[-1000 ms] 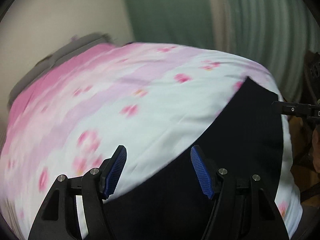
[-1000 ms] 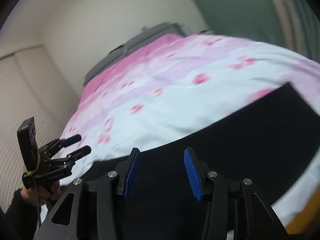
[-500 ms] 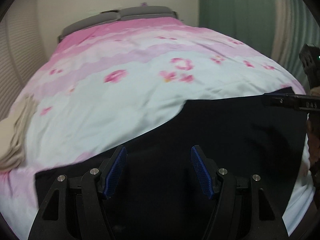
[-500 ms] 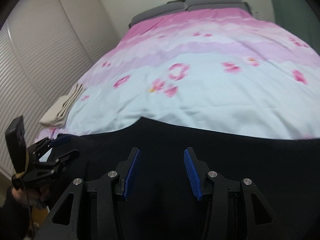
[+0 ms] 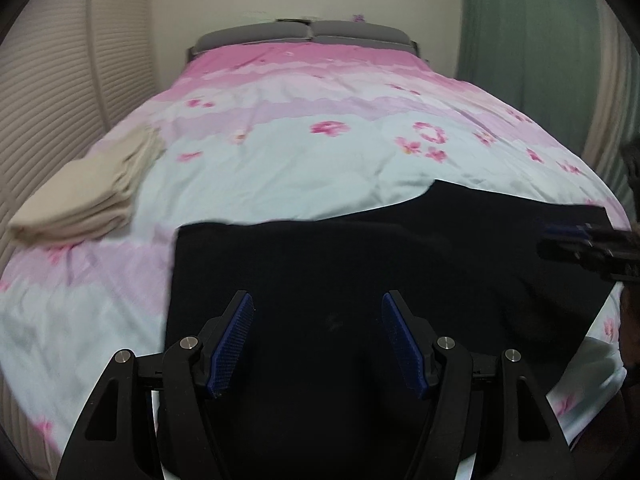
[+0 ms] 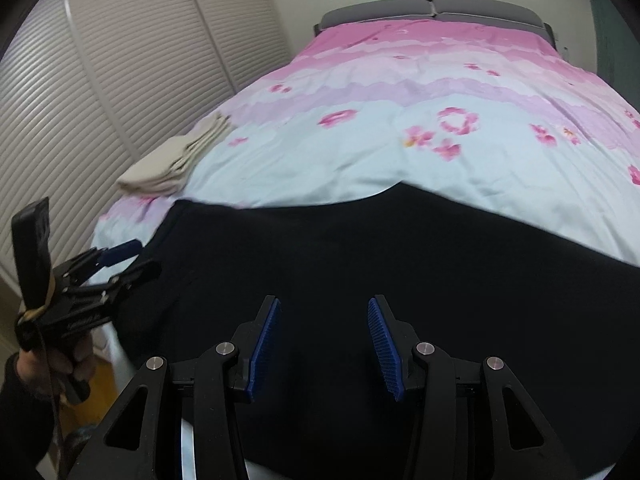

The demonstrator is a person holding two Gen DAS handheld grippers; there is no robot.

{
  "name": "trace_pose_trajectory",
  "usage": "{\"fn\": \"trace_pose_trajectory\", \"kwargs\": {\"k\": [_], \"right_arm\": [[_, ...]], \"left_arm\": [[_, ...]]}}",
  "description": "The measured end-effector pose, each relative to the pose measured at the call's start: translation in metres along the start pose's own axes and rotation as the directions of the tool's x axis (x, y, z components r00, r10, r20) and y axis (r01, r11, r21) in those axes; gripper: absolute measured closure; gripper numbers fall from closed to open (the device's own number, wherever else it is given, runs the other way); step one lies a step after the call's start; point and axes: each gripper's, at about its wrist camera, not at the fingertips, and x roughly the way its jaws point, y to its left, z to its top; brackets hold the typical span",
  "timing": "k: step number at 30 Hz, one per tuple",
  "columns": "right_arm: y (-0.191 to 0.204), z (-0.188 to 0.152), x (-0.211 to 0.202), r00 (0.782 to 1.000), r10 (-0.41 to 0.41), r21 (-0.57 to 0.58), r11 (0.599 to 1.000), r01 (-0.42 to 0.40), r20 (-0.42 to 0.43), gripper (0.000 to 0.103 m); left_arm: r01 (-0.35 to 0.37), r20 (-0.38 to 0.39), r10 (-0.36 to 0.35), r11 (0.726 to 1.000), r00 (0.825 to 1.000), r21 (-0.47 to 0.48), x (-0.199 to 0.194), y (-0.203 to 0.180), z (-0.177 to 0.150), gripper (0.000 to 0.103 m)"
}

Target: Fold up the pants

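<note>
1. Jaws on both units stand parted with nothing between the pads: left gripper (image 5: pixel 316 338) and right gripper (image 6: pixel 323 344) each hover over the cloth, neither pinching it.
2. Black pants (image 5: pixel 360 280) lie spread flat across the near end of the bed (image 5: pixel 304 160), on the pink floral duvet; the notch between the legs faces the headboard.
3. Folded beige cloth (image 5: pixel 84 196) sits well apart, at the bed's left edge.
4. Step in hand, as judged: picking grasp points for the first fold.
5. To do it well: lower each gripper onto an outer edge or corner, not mid-panel; take the top layers only, leaving the duvet out; lift both ends level, so the edges meet squarely.
</note>
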Motion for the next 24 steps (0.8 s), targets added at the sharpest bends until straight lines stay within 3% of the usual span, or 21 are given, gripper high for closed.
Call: {"fn": "trace_pose_trajectory", "kwargs": {"k": [7, 13, 17, 24], "right_arm": [[0.055, -0.021, -0.008, 0.996, 0.090, -0.053, 0.995, -0.090, 0.002, 0.056], [0.100, -0.032, -0.002, 0.985, 0.171, -0.115, 0.978, -0.173, -0.024, 0.056], [0.121, -0.040, 0.001, 0.981, 0.190, -0.166, 0.967, -0.193, -0.039, 0.056], [0.115, -0.044, -0.015, 0.983, 0.185, -0.122, 0.976, -0.183, 0.002, 0.056]], "left_arm": [[-0.116, 0.001, 0.117, 0.988, 0.993, -0.099, -0.043, 0.028, -0.040, 0.037], [-0.152, -0.055, 0.143, 0.966, 0.988, -0.211, -0.056, 0.053, -0.071, 0.037], [-0.158, -0.035, 0.154, 0.941, 0.987, -0.300, -0.068, 0.072, -0.077, 0.037], [-0.125, -0.035, 0.120, 0.941, 0.992, -0.314, -0.075, 0.070, -0.076, 0.037]]}}
